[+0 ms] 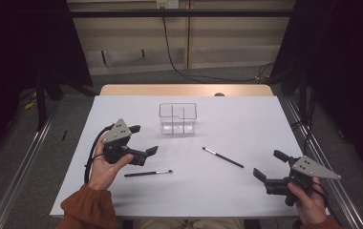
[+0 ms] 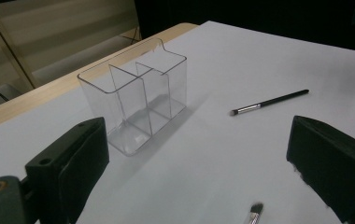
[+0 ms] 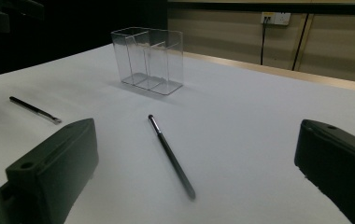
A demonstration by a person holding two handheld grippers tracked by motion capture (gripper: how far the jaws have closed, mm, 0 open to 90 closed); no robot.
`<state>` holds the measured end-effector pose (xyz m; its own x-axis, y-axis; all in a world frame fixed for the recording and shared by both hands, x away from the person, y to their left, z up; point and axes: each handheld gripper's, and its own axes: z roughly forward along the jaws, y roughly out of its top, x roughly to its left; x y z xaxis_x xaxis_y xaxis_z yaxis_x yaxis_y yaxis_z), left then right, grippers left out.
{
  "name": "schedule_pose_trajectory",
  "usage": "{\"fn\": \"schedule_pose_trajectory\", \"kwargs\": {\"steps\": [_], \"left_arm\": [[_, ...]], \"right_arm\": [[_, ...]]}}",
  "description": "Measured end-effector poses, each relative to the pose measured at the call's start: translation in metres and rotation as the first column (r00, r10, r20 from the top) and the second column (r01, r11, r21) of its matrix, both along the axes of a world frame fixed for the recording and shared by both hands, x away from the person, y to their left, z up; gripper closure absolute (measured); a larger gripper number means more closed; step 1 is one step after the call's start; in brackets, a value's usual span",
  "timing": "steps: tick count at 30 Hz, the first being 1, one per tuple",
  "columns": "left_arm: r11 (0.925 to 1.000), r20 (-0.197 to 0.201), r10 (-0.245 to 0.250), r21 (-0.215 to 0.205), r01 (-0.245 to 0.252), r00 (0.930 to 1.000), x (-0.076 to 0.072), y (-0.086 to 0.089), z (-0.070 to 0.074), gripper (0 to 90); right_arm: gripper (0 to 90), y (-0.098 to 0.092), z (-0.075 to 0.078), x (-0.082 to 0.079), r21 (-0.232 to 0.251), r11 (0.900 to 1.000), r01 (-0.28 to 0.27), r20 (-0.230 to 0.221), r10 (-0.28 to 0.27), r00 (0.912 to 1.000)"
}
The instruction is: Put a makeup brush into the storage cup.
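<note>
A clear plastic organiser (image 1: 177,118) with several compartments stands empty at the middle back of the white table (image 1: 246,119). Two thin black makeup brushes lie flat in front of it: one (image 1: 148,173) near the left hand, the other (image 1: 222,157) right of centre. My left gripper (image 1: 144,140) is open, held just left of the near brush, pointing at the organiser (image 2: 136,105). My right gripper (image 1: 270,165) is open at the front right, with the right brush (image 3: 171,156) lying ahead between its jaws. Both grippers hold nothing.
The white sheet covers a wooden table whose far edge (image 1: 184,89) shows bare wood. Metal rails (image 1: 22,167) run along both sides on the floor. Cables and a wall socket (image 3: 276,17) are behind the table.
</note>
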<state>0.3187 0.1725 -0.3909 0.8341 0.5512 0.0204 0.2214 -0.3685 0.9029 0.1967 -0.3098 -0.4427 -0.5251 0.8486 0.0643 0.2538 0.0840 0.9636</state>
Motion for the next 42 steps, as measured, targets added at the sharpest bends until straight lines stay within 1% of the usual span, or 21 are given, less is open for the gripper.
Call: {"fn": "schedule_pose_trajectory", "kwargs": {"steps": [3, 7, 9, 17, 19, 20, 21, 22, 23, 25, 26, 27, 28, 30, 31, 35, 36, 38, 40, 41, 42], "left_arm": [[0.9987, -0.078, -0.027, 0.041, 0.031, 0.9966, 0.003, -0.001, 0.002, 5.5], [0.9904, -0.13, -0.061, 0.116, 0.076, 0.9896, 0.005, -0.008, 0.006, 6.6], [0.9874, -0.134, -0.063, 0.136, 0.082, 0.9889, 0.005, -0.009, 0.006, 7.2], [0.9581, -0.175, -0.065, 0.264, 0.111, 0.9824, 0.013, -0.013, -0.003, 7.6], [0.9583, -0.198, -0.065, 0.261, 0.117, 0.978, 0.014, -0.014, -0.005, 7.0], [0.9445, -0.219, -0.081, 0.295, 0.145, 0.9724, 0.016, -0.014, -0.006, 7.0], [0.9418, -0.228, -0.082, 0.301, 0.15, 0.9702, 0.016, -0.015, -0.007, 7.0], [0.9314, -0.225, -0.084, 0.328, 0.157, 0.9708, 0.017, -0.017, -0.008, 7.0], [0.9177, -0.25, -0.083, 0.358, 0.171, 0.9648, 0.02, -0.018, -0.011, 8.0], [0.9199, -0.27, -0.068, 0.356, 0.165, 0.9605, 0.021, -0.02, -0.014, 8.4], [0.9109, -0.293, -0.078, 0.367, 0.188, 0.9528, 0.023, -0.021, -0.015, 8.4], [0.9129, -0.306, -0.075, 0.362, 0.189, 0.949, 0.024, -0.022, -0.017, 8.4], [0.9055, -0.322, -0.08, 0.372, 0.204, 0.9433, 0.025, -0.023, -0.019, 8.3], [0.8834, -0.339, -0.104, 0.401, 0.243, 0.935, 0.026, -0.025, -0.02, 8.1], [0.8798, -0.349, -0.106, 0.404, 0.251, 0.9313, 0.026, -0.027, -0.022, 8.1], [0.8463, -0.379, -0.127, 0.441, 0.3, 0.9168, 0.024, -0.036, -0.025, 8.2], [0.8485, -0.379, -0.125, 0.438, 0.297, 0.9171, 0.024, -0.038, -0.026, 8.2], [0.8354, -0.408, -0.126, 0.448, 0.319, 0.9042, 0.023, -0.042, -0.028, 7.0], [0.8168, -0.412, -0.13, 0.472, 0.333, 0.902, 0.023, -0.045, -0.029, 7.8], [0.8156, -0.415, -0.119, 0.477, 0.327, 0.902, 0.023, -0.046, -0.029, 7.3], [0.8098, -0.423, -0.127, 0.478, 0.34, 0.8974, 0.023, -0.047, -0.029, 8.5]], "right_arm": [[0.0, 0.0, 0.0, 0.0, -0.001, 1.0, -0.002, -0.001, 0.002, 1.0], [0.0, 0.001, 0.0, 0.0, -0.003, 1.0, -0.009, -0.004, 0.009, 0.9999], [0.0, 0.001, 0.0, 0.0, -0.003, 1.0, -0.012, -0.005, 0.012, 0.9999], [0.0, 0.001, -0.001, 0.0, -0.001, 1.0, -0.012, -0.008, 0.012, 0.9999], [0.0, 0.001, -0.001, 0.0, -0.004, 1.0, -0.016, -0.008, 0.016, 0.9998], [0.0, 0.001, -0.001, 0.0, -0.005, 1.0, -0.017, -0.008, 0.016, 0.9998], [0.0, 0.001, -0.001, 0.001, -0.009, 1.0, -0.019, -0.009, 0.018, 0.9998], [0.0, 0.001, -0.001, 0.001, -0.009, 1.0, -0.019, -0.009, 0.018, 0.9998], [0.0, 0.001, -0.001, 0.001, -0.011, 1.0, -0.017, -0.013, 0.017, 0.9998], [0.0, 0.001, -0.001, 0.001, -0.008, 1.0, -0.014, -0.018, 0.014, 0.9997], [0.0, 0.001, -0.001, 0.001, -0.007, 1.0, -0.015, -0.019, 0.015, 0.9997], [0.0, 0.001, -0.001, 0.001, -0.007, 1.0, -0.015, -0.019, 0.015, 0.9997], [0.0, 0.001, -0.001, 0.001, -0.012, 1.0, -0.016, -0.017, 0.016, 0.9997], [0.0, 0.001, -0.002, 0.001, -0.013, 1.0, -0.019, -0.019, 0.019, 0.9997], [0.0, 0.001, -0.002, 0.001, -0.013, 1.0, -0.02, -0.019, 0.02, 0.9996], [0.0, 0.002, -0.002, 0.001, -0.012, 1.0, -0.022, -0.021, 0.022, 0.9995], [0.0, 0.002, -0.002, 0.001, -0.013, 1.0, -0.022, -0.021, 0.022, 0.9995], [0.0, 0.002, -0.002, 0.001, -0.015, 1.0, -0.025, -0.021, 0.025, 0.9995], [0.0, 0.002, -0.002, 0.001, -0.017, 1.0, -0.025, -0.023, 0.025, 0.9994], [0.0, 0.003, -0.002, 0.001, -0.016, 1.0, -0.026, -0.023, 0.026, 0.9994], [0.0, 0.003, -0.002, 0.001, -0.016, 0.999, -0.028, -0.023, 0.027, 0.9994]]}}
